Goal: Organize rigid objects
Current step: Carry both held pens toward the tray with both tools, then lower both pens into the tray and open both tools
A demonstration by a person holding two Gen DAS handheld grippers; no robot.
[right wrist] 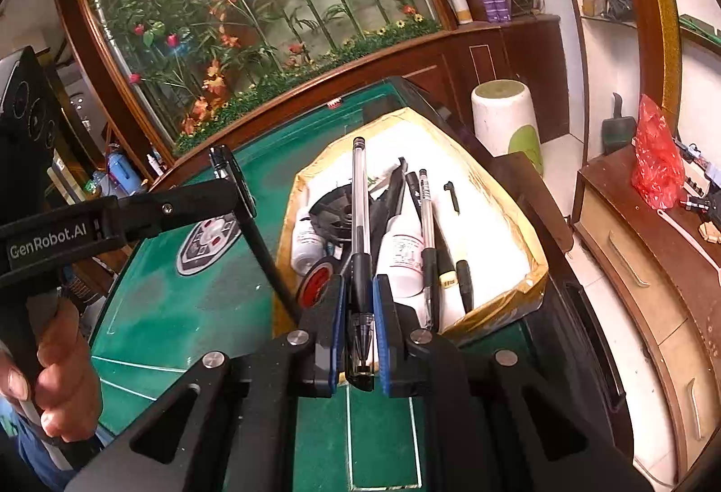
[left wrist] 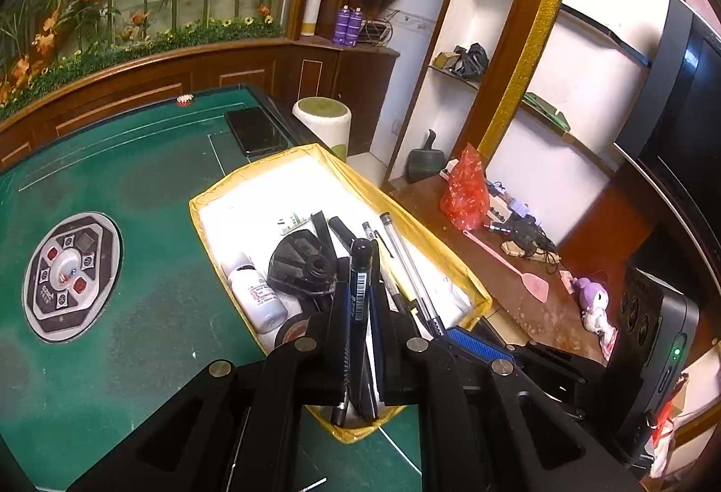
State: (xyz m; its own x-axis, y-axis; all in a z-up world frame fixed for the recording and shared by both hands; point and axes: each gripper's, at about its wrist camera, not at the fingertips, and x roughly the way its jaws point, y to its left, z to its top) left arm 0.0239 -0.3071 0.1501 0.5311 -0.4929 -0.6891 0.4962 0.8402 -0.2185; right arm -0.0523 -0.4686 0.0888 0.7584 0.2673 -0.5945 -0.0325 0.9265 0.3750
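A yellow-rimmed box (left wrist: 212, 194) with a white lining sits on the green table (left wrist: 148, 312); it also shows in the right wrist view (right wrist: 536, 266). Inside lie pens (left wrist: 408, 266), a white bottle (left wrist: 257, 293), a black round part (left wrist: 299, 262) and a tape roll (right wrist: 317, 282). My left gripper (left wrist: 360, 302) is shut on a black pen (left wrist: 359, 289) above the box's near end. In the right wrist view the left gripper (right wrist: 234, 185) holds that black pen (right wrist: 257, 239) over the table. My right gripper (right wrist: 360, 302) is shut on a clear ballpoint pen (right wrist: 359, 194) above the box.
A black phone (left wrist: 257, 131) lies at the table's far edge. A round control panel (left wrist: 72, 275) is set in the table's middle. A white stool (left wrist: 322, 122) stands beyond the table. A wooden cabinet (left wrist: 518, 266) with a red bag (left wrist: 466, 190) stands to the right.
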